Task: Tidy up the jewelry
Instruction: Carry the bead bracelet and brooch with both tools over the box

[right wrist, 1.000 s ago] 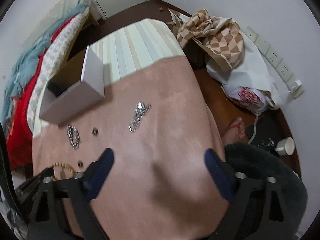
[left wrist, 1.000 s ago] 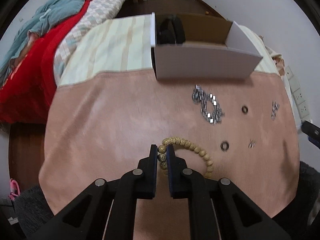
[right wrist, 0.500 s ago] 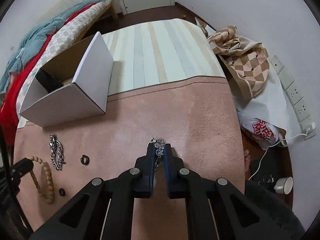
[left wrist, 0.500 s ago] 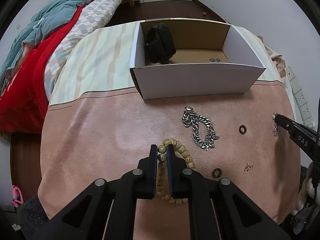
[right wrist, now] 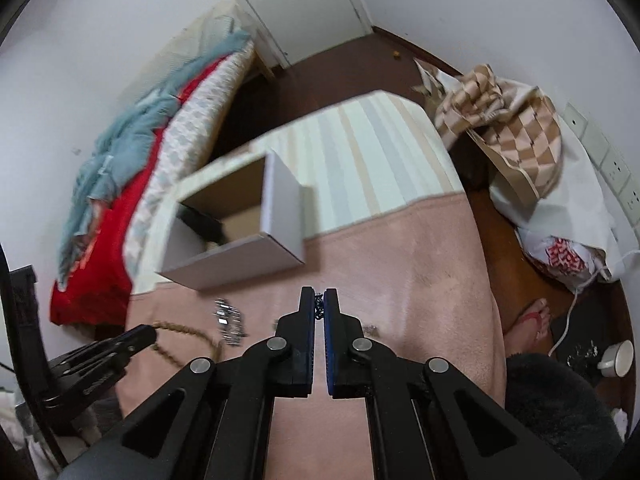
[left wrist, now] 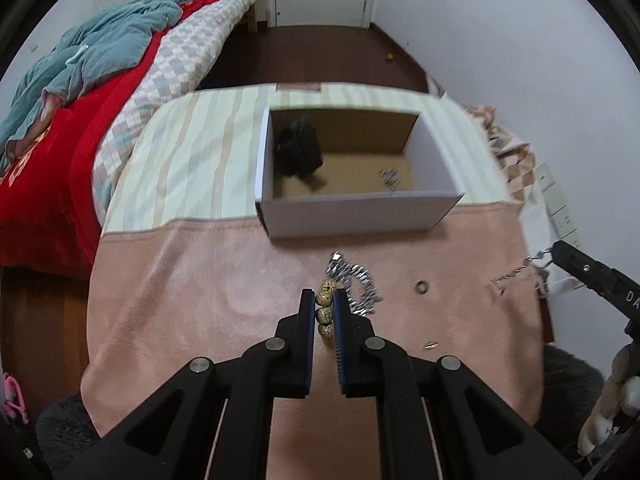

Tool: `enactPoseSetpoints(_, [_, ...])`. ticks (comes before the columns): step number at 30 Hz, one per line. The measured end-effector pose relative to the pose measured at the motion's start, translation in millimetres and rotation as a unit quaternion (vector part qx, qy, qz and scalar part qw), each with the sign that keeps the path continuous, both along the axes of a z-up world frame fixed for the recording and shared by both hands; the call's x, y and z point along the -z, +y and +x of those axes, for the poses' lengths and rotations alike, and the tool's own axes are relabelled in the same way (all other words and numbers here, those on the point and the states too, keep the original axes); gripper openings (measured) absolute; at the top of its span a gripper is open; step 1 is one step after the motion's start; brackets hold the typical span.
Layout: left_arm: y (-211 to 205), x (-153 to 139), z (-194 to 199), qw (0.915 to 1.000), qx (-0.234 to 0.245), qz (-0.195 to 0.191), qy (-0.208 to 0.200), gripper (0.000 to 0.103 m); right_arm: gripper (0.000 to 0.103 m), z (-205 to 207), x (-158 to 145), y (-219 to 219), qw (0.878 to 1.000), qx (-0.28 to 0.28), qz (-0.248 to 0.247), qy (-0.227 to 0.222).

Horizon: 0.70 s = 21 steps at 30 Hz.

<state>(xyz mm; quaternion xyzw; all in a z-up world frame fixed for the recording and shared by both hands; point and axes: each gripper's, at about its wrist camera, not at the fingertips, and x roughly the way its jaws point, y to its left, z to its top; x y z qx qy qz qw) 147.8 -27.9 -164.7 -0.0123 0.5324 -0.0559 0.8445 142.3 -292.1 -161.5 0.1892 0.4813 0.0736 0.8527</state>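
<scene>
1. Pink cloth (left wrist: 200, 280): matte, velvety, covering the near half of the work surface; a cream striped cloth (left wrist: 192, 168) covers the far half.
2. Cardboard box (left wrist: 360, 216): rectangular, open-topped, white outside and brown inside, standing at 12 o'clock from the left gripper. Only the left wrist view shows its floor, with a black bundled item (left wrist: 298, 148) at 9 o'clock inside and small metal pieces (left wrist: 389, 178) at 3 o'clock.
3. Left gripper (left wrist: 323, 304): black fingers nearly together, clamped on the bead bracelet (left wrist: 325, 312). Its beads are round, tan and speckled. In the right wrist view the bracelet (right wrist: 180, 328) hangs as a blurred loop off the cloth.
4. Right gripper (right wrist: 319, 308): fingers nearly together, pinching a thin silver chain (right wrist: 319, 310), dark and barely visible there. The left wrist view shows this chain (left wrist: 520, 272) dangling at 3 o'clock, fine-linked, blurred, probably clear of the cloth.
5. Heavy silver chain (left wrist: 356, 284): chunky shiny links, heaped on the pink cloth just beyond the left fingertips.
6. Dark ring (left wrist: 421, 287): small, round, lying at 3 o'clock from the heavy chain.
7. Small silver piece (left wrist: 431, 346): tiny; shape unclear.
</scene>
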Motion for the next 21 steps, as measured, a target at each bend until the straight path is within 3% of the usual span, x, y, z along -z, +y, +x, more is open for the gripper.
enactPoseSetpoints(7, [0,-64,22,0.9984,0.019,-0.032,-0.042,0.006,0.004,17,-62,12,0.998,-0.030,0.026,-0.043])
enactPoseSetpoints(12, [3,-92,55,0.9970,0.027,-0.030,-0.066,0.006,0.004,51,-89,30,0.996,-0.056,0.025,-0.060])
enactPoseSetpoints(16, [6,-90,86,0.9976,0.029,-0.023,-0.059,0.006,0.004,83,-88,49,0.995,-0.080,0.018,-0.048])
enactPoseSetpoints(21, [6,-65,111,0.9987,0.038,-0.012,-0.030,0.006,0.004,120,-64,72,0.994,-0.108,0.013,-0.011])
